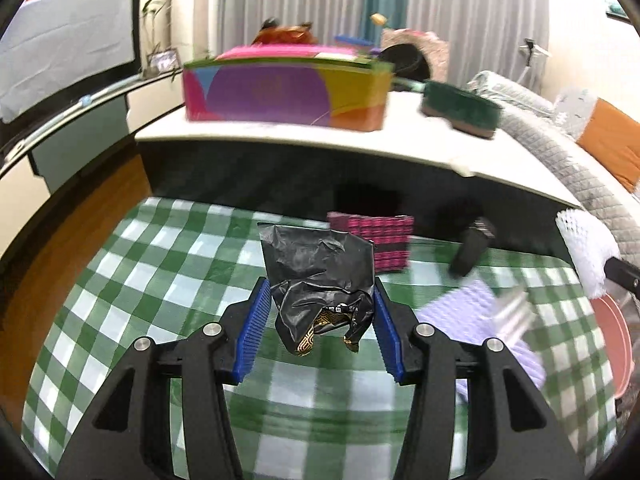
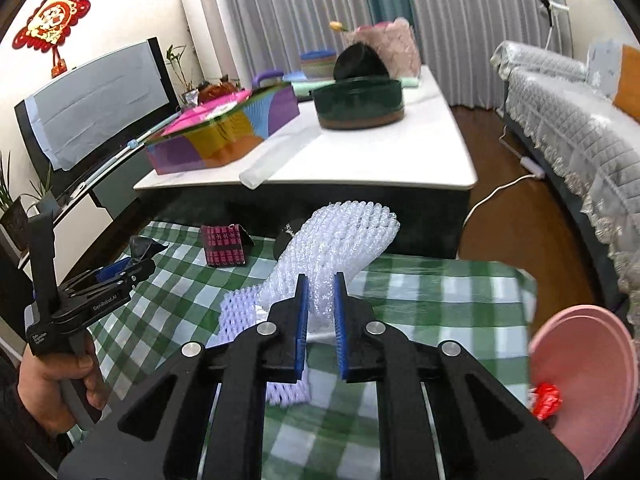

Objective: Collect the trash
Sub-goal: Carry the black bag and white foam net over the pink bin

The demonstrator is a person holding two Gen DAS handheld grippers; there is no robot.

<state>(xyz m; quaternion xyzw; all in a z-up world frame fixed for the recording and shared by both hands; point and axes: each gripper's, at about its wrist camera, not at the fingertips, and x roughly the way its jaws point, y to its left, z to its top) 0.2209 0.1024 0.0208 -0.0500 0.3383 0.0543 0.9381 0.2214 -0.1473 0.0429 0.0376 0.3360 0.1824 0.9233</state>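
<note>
Both pieces of trash are picked up above the checked cloth [image 2: 420, 292]: the left claw [image 1: 318, 320] grips a crumpled black wrapper [image 1: 320, 272], the right claw [image 2: 320, 312] pinches white foam netting [image 2: 340, 236]. Next, I judge, both go right of the cloth into the pink bin [image 2: 580, 380].

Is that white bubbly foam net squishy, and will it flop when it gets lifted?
Probably squishy: the white foam mesh sleeve looks pinched thin between the right gripper's shut blue pads. Likely light too, being mostly holes. It seems only partly floppy: its free end stands up above the green checked cloth instead of drooping.
</note>
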